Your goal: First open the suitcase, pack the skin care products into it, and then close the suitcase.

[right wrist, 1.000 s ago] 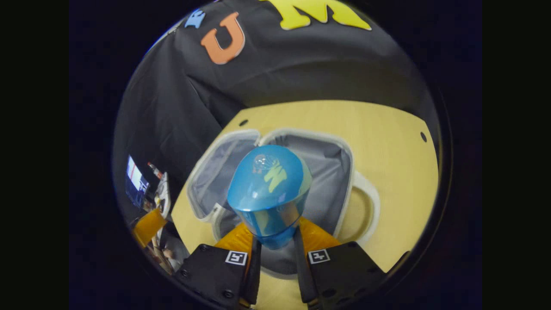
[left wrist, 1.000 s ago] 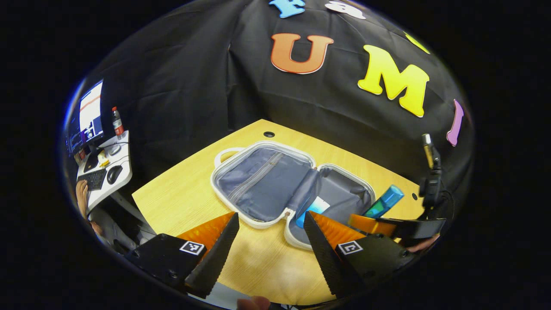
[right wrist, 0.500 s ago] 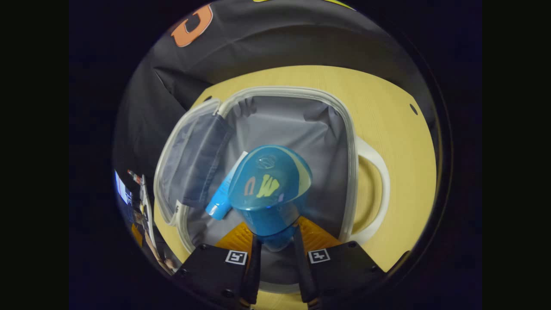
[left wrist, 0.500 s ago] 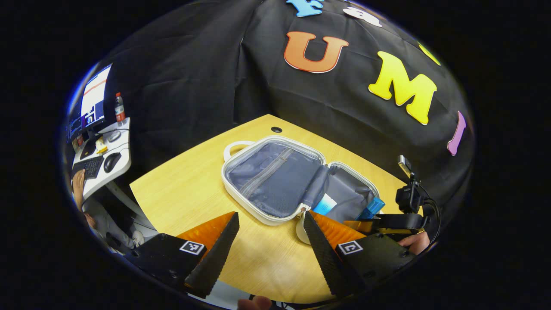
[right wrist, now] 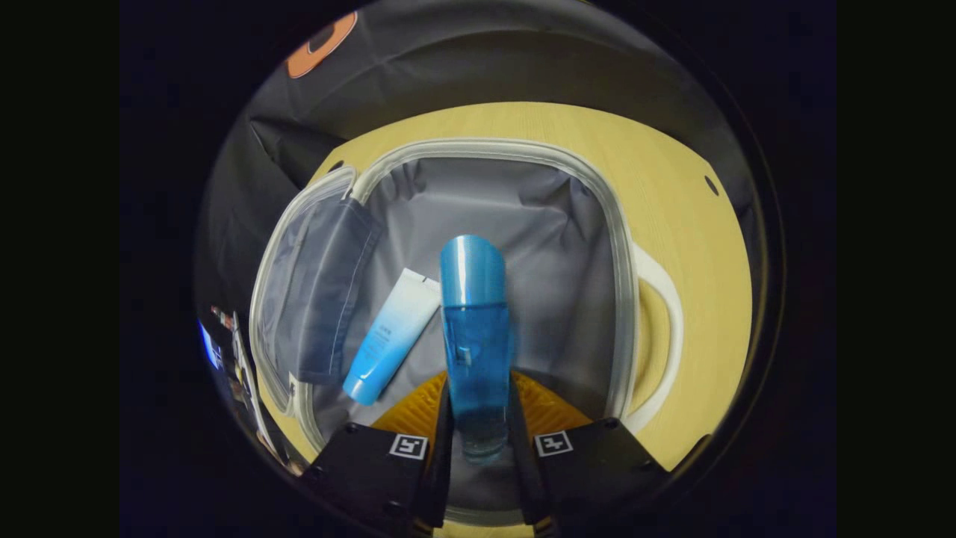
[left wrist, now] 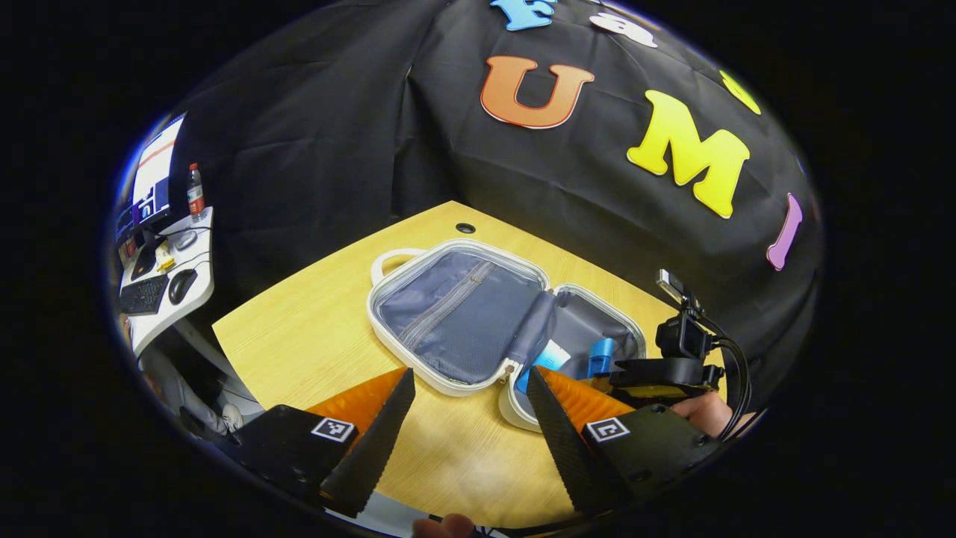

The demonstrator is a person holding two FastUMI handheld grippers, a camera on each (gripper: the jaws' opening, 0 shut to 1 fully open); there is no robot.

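Observation:
The white suitcase [left wrist: 388,351] lies open on the wooden table, its grey lining showing. In the right gripper view my right gripper [right wrist: 478,441] is shut on a blue bottle [right wrist: 474,321], which lies flat inside the suitcase's right half [right wrist: 620,246]. A white-and-blue tube [right wrist: 390,336] rests on the lining just left of the bottle. In the left gripper view my left gripper [left wrist: 467,418] stands open above the table in front of the suitcase, nothing between its fingers. Farther right there, the right gripper [left wrist: 657,371] and a hand [left wrist: 698,411] reach into the case beside the bottle [left wrist: 600,355] and tube [left wrist: 549,357].
The table [left wrist: 314,329] has bare wood left of and in front of the suitcase. A side desk [left wrist: 168,284] with a monitor, keyboard, mouse and a drink bottle stands far left. The black cloth wall rises behind the table.
My right gripper has lowered the blue bottle into the suitcase's right half and tipped it from pointing at the camera to lying flat. My left gripper stayed open, about where it was.

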